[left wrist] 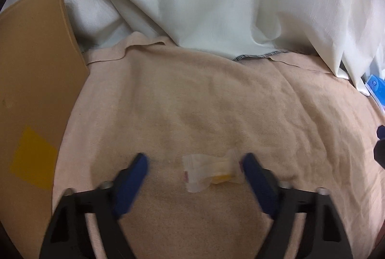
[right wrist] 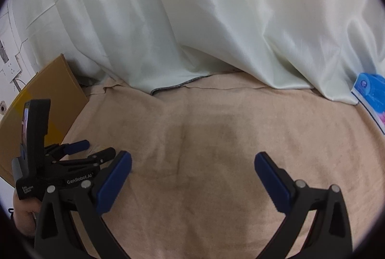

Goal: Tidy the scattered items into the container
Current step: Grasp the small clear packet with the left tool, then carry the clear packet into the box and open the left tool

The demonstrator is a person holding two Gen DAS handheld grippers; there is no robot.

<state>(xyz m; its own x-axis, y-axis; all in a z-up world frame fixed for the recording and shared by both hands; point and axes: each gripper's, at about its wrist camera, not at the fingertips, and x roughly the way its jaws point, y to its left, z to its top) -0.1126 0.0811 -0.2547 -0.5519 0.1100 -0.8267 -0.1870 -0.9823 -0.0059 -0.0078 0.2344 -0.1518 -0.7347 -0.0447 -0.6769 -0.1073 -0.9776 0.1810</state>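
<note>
A small clear plastic packet with a yellow patch [left wrist: 211, 172] lies on the beige cloth [left wrist: 216, 102]. My left gripper [left wrist: 196, 164] hovers low over it, open, and the packet sits between its blue fingertips, close to the right one. A brown cardboard box [left wrist: 36, 80] with a yellow label stands at the left. In the right wrist view my right gripper [right wrist: 192, 162] is open over bare cloth with nothing between its fingers. The left gripper [right wrist: 72, 155] shows there at the left, held by a hand, in front of the box [right wrist: 53, 95]. The packet is hidden in this view.
White curtain fabric [left wrist: 216, 1] hangs along the back and drapes onto the cloth. A blue package [right wrist: 371, 90] lies at the far right edge, partly under the curtain. A wall socket [right wrist: 10, 68] is at the far left.
</note>
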